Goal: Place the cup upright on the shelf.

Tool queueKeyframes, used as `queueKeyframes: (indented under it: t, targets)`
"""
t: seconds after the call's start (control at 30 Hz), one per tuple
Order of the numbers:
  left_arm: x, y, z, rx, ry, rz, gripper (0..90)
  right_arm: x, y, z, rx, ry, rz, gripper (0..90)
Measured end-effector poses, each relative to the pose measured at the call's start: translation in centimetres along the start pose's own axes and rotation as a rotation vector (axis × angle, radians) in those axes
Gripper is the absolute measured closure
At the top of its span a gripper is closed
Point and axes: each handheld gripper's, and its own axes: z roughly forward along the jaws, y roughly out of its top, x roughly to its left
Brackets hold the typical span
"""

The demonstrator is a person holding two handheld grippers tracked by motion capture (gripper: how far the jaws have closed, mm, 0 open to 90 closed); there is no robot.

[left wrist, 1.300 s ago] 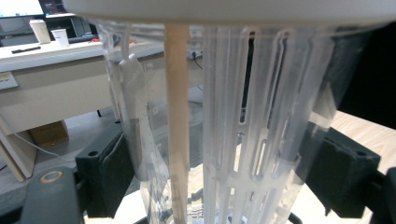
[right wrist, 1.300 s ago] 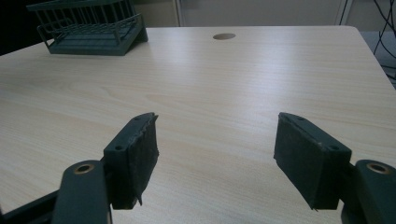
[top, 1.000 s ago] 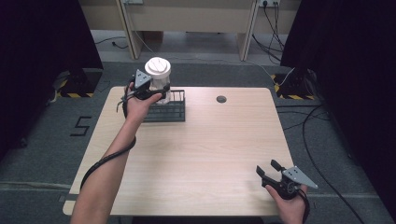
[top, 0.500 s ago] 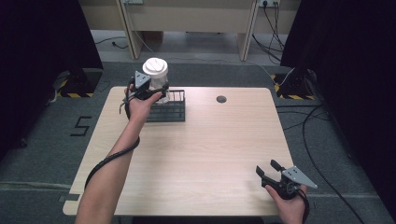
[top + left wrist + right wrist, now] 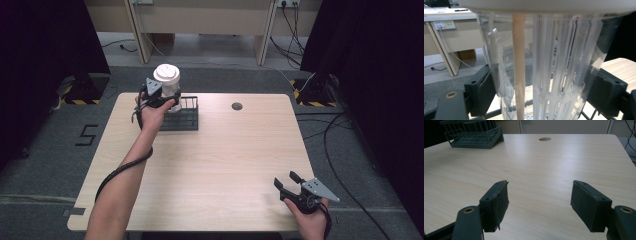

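Clear ribbed container [image 5: 170, 90], white-lidded, sits upright in my left gripper [image 5: 159, 98] above the dark wire rack [image 5: 182, 117] at the table's [image 5: 225, 165] far left — not yet set down, by my judgement. Left gripper view: both pads clamp its transparent slotted wall [image 5: 554, 75]. Right gripper view: my right gripper [image 5: 539, 202] stands wide apart, holding nothing — rack [image 5: 474, 135] far off

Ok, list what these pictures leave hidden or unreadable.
- Clear container, left gripper view: bottom cut off by the frame edge, so its seating in the wire rack is unseen.
- Container contents: distorted behind ribbed plastic.
- High view: the left gripper and hand hide the container's lower half.
- Right gripper: open, holding nothing.
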Motion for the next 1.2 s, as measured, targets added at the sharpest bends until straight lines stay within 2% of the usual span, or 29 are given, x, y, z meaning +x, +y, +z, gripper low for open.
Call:
queueKeyframes:
  t: [0.53,1.2]
  targets:
    - [0.2,-1.9,0.5,0.045,0.028,-0.012,17.1,0.0,0.0,0.0,0.002,0.001,-0.003,30.8]
    - [0.2,-3.3,0.8,0.063,0.034,-0.034,17.1,0.1,0.0,0.0,0.001,0.002,-0.004,30.7]
